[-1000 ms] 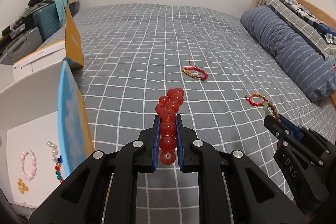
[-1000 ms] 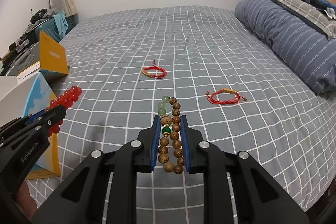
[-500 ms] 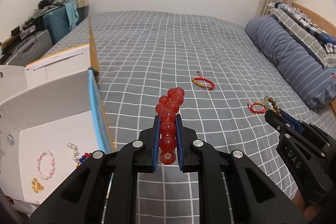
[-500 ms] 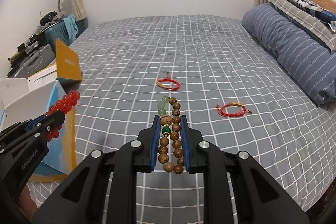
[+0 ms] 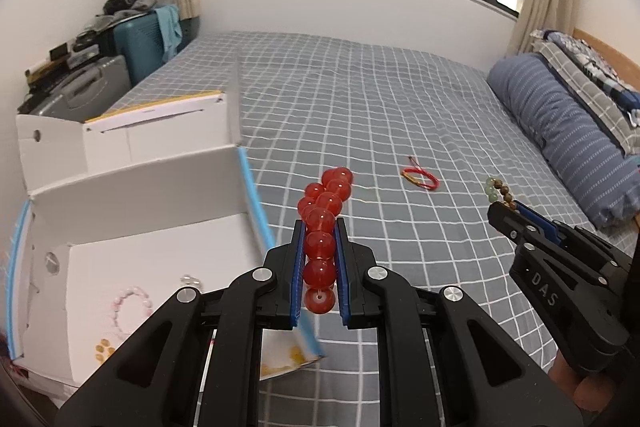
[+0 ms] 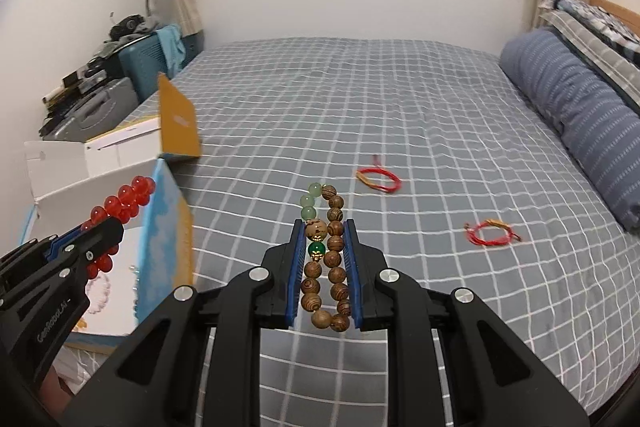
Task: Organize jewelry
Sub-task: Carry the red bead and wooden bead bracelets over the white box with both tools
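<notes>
My left gripper (image 5: 319,227) is shut on a red bead bracelet (image 5: 322,227), held above the right wall of an open white box (image 5: 132,187). It also shows in the right wrist view (image 6: 108,223). My right gripper (image 6: 323,227) is shut on a wooden bead bracelet (image 6: 332,259) with green beads, above the bed; it shows in the left wrist view (image 5: 502,205) too. A pink bead bracelet (image 5: 128,307) and other small pieces lie in the box. Two red string bracelets (image 6: 378,181) (image 6: 490,233) lie on the bed.
The grey checked bedspread (image 6: 360,99) spreads ahead. A blue striped pillow (image 6: 580,115) lies along the right. The box's orange flap (image 6: 178,123) stands up. A suitcase and clutter (image 5: 120,47) stand left of the bed.
Both grippers have moved left and up with their bracelets. The left one now hangs over the box's right wall, and more of the box's inside shows.
</notes>
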The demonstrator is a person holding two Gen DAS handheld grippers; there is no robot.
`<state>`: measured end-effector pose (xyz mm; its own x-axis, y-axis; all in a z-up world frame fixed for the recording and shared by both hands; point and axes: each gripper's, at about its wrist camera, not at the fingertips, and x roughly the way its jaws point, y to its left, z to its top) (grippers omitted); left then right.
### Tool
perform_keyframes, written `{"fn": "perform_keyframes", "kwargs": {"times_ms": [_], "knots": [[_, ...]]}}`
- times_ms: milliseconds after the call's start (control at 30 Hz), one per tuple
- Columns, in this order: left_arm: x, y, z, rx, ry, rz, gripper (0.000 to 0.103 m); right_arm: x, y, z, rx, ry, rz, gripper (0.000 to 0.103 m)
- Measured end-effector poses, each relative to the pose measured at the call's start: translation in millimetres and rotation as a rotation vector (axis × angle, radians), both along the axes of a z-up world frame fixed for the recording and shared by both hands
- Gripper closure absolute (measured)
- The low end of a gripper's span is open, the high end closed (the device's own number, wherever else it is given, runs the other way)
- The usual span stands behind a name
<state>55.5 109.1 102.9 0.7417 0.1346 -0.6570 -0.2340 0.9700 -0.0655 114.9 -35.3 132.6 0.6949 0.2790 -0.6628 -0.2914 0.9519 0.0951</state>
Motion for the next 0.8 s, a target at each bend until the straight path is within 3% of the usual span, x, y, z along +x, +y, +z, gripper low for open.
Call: {"fn": "perform_keyframes", "kwargs": {"times_ms": [600,800], "knots": [[-57,108,-6,0.008,0.021,0.219,0.090,-28,135,8,-0.017,-0.012,0.234,0.085],[-73,145,-23,0.009,0.055,0.286,0.090,-37,181,-3,-0.012,0.048,0.337,0.085]]}}
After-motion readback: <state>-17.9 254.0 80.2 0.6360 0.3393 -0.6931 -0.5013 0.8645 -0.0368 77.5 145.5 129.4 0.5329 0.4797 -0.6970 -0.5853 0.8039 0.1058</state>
